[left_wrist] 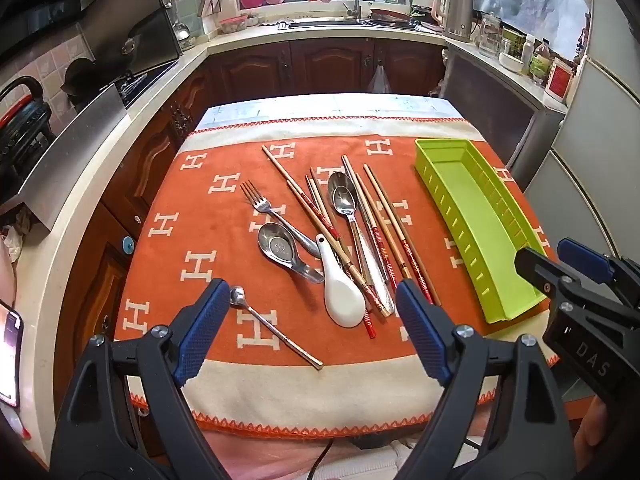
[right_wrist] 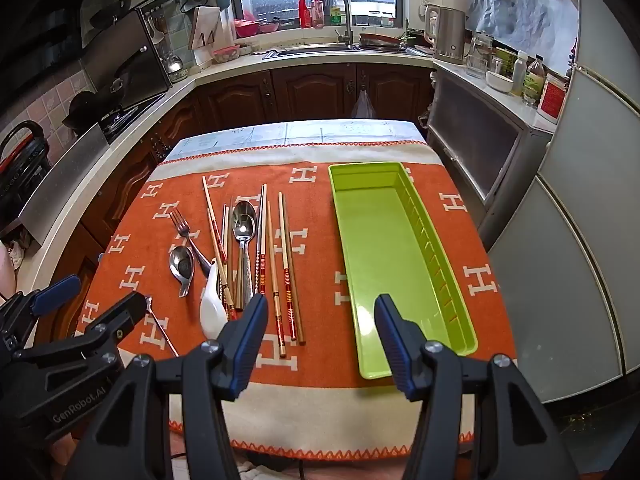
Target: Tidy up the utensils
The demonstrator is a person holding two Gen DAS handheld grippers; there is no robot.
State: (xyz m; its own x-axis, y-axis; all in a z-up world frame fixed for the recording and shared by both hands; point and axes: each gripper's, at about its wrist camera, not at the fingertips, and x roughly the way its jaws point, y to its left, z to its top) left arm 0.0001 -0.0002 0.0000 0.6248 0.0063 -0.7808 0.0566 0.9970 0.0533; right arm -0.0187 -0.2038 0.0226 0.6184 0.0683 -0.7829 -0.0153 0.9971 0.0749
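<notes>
A heap of utensils lies on the orange cloth (left_wrist: pixel 208 240): a fork (left_wrist: pixel 260 204), a metal soup spoon (left_wrist: pixel 280 248), a white ceramic spoon (left_wrist: pixel 340 292), two stacked steel spoons (left_wrist: pixel 344 196), several chopsticks (left_wrist: pixel 384 224) and a small thin spoon (left_wrist: pixel 272 326) apart at the front left. An empty green tray (left_wrist: pixel 476 216) lies to the right. My left gripper (left_wrist: pixel 312 292) is open and empty above the heap's near end. My right gripper (right_wrist: pixel 320 308) is open and empty, between the chopsticks (right_wrist: pixel 286 272) and the tray (right_wrist: pixel 384 248).
The cloth covers a small table in a kitchen. Wooden cabinets and a counter with a sink (right_wrist: pixel 316 50) run behind and to the left. A fridge (right_wrist: pixel 580 240) and a low cabinet stand at the right. A phone (left_wrist: pixel 10 360) lies at the left edge.
</notes>
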